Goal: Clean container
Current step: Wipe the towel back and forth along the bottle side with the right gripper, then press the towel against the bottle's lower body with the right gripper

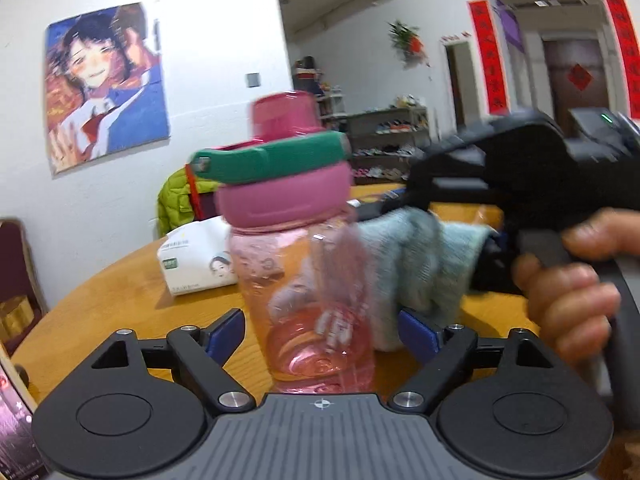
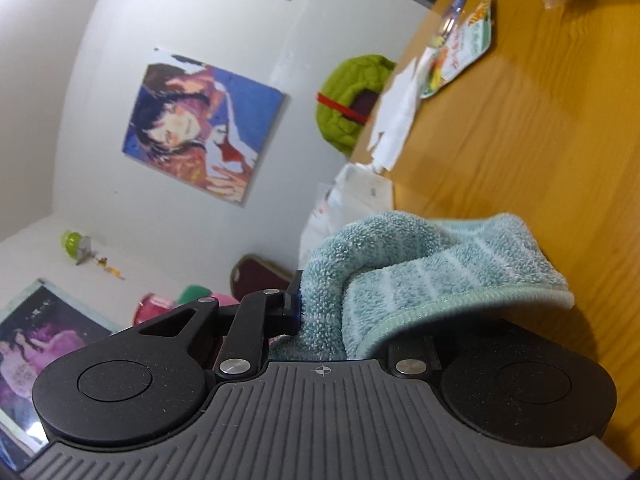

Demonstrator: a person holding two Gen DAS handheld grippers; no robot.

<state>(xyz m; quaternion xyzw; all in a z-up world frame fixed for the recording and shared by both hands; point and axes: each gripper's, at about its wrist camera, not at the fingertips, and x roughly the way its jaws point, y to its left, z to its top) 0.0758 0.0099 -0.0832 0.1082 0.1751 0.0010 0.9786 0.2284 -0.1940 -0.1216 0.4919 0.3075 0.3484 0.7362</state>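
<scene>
Your transparent pink plastic bottle [image 1: 316, 300], capped by a pink screw lid with a green carry band, stands upright on the round yellow wooden bench [image 1: 120, 280], at about twelve o'clock from your left hand-held gripper [image 1: 322, 334]. Its blue pads [image 1: 226, 330] sit at nine and three o'clock of the bottle's lower body with a visible gap on each side, so they bracket the bottle without pressing it; nothing is held there. That loose bracket probably keeps the bottle from sliding while leaving its wall free for wiping.

Your right hand-held gripper [image 2: 316, 320] is pinched nearly closed on a light blue striped terry cloth [image 2: 420, 276], which bunches between the fingers and drapes over the right one. In the left wrist view the cloth [image 1: 416, 264] lies against the bottle's side at three o'clock, so the wiping surface meets the plastic while your hand [image 1: 568, 280] stays clear of it.

A white tissue pack [image 1: 196, 264] rests behind the bottle at ten o'clock, out of the way.
</scene>
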